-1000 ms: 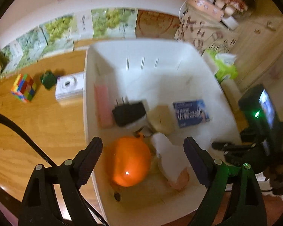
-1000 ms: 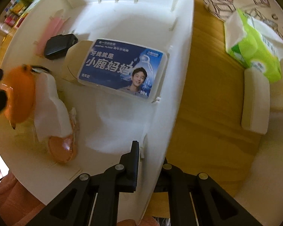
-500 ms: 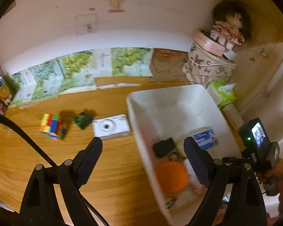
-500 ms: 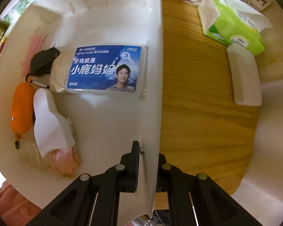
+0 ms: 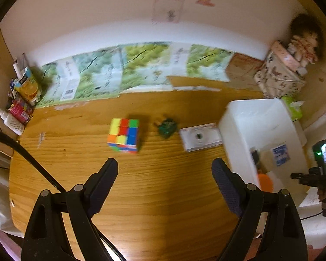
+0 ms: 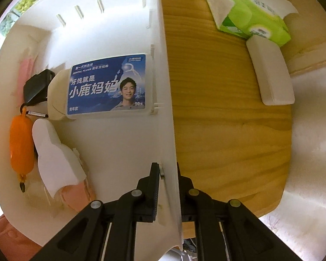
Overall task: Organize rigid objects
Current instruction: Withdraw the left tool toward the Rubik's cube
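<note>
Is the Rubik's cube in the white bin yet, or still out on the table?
Still out. The Rubik's cube sits on the wooden table, left of the white bin, beyond the open, empty left tongs.

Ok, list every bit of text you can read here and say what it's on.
"DENTAL FLOSS": blue floss box in the bin.
"牙线就是": same box.
"小鹿妈妈": same box, large type.
"50支": same box, lower right corner.
"青年款": same box, lower left corner.
Top line and corner logo of that box: too small to read.
Green tissue pack: print blurred.
Wall posters and cartons: too blurred to read.
</note>
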A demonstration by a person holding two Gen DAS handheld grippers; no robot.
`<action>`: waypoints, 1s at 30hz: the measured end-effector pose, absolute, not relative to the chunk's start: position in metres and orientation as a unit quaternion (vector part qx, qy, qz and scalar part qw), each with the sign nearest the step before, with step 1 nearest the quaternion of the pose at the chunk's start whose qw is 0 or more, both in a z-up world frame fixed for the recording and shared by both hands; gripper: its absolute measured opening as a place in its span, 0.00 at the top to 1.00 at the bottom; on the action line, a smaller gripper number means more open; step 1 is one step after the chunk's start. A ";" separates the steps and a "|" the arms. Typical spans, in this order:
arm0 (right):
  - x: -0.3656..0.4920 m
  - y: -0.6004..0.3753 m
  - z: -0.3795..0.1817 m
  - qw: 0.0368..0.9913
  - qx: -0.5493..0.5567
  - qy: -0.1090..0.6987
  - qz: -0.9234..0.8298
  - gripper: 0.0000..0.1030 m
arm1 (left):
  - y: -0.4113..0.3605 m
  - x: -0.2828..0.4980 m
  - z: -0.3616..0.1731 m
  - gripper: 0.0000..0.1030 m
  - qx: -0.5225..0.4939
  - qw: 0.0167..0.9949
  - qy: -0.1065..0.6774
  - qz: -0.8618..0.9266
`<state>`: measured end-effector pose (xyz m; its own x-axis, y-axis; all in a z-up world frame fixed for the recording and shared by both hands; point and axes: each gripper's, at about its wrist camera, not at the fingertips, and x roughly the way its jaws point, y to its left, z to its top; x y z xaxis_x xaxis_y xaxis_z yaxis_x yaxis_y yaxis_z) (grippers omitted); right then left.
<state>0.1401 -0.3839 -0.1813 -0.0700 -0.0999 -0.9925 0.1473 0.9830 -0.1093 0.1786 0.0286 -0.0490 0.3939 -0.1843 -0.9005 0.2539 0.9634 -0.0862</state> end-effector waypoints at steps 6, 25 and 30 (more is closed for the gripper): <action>0.138 -0.388 -0.177 0.682 0.034 0.724 -0.100 0.89 | 0.047 0.207 -0.069 0.13 0.056 0.815 0.564 -0.117; 0.133 -0.391 -0.169 0.687 0.040 0.717 -0.110 0.89 | 0.049 0.282 -0.153 0.13 0.069 0.764 0.636 -0.082; 0.134 -0.390 -0.169 0.688 0.037 0.716 -0.114 0.89 | 0.050 0.292 -0.168 0.13 0.070 0.758 0.644 -0.076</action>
<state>0.1337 -0.3899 -0.1690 -0.0516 -0.1029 -0.9933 0.2102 0.9713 -0.1116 0.2919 0.0496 -0.1678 0.1589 -0.0257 -0.9870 0.2057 0.9786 0.0076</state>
